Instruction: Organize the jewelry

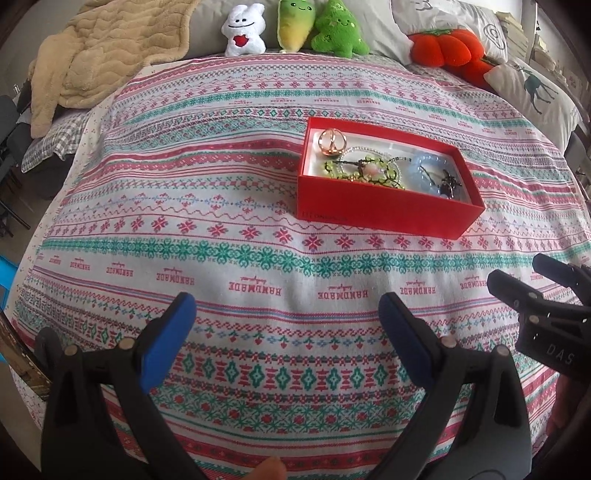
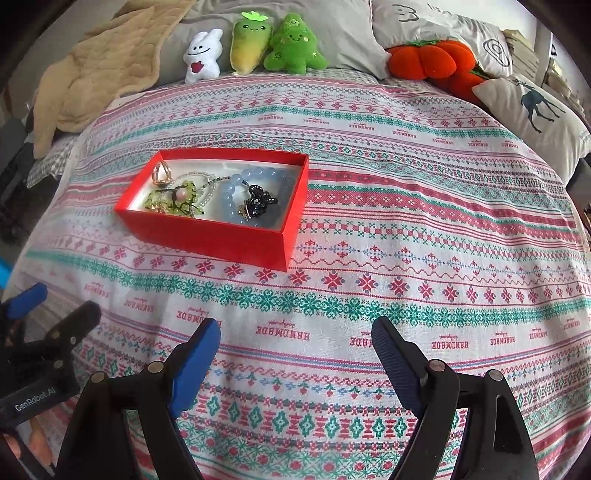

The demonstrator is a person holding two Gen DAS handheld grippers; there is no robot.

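A red box (image 1: 384,212) (image 2: 207,236) stands on the patterned bedspread. Inside lie a gold ring (image 1: 331,140) (image 2: 161,172), a green bead bracelet (image 1: 373,173) (image 2: 173,201), a clear bead strand (image 2: 207,184), a pale blue bead bracelet (image 1: 428,170) (image 2: 255,195) and a black trinket (image 1: 448,182) (image 2: 260,202). My left gripper (image 1: 288,306) is open and empty, well short of the box. My right gripper (image 2: 295,332) is open and empty, near the bed's front, right of the box. Each gripper shows at the edge of the other's view: the right one (image 1: 532,277), the left one (image 2: 55,299).
The bedspread (image 1: 221,206) (image 2: 406,229) covers the bed. Plush toys (image 1: 295,26) (image 2: 255,44), an orange plush pumpkin (image 1: 447,46) (image 2: 432,59) and pillows (image 1: 535,88) (image 2: 539,110) line the far edge. A beige blanket (image 1: 96,55) (image 2: 96,70) lies far left.
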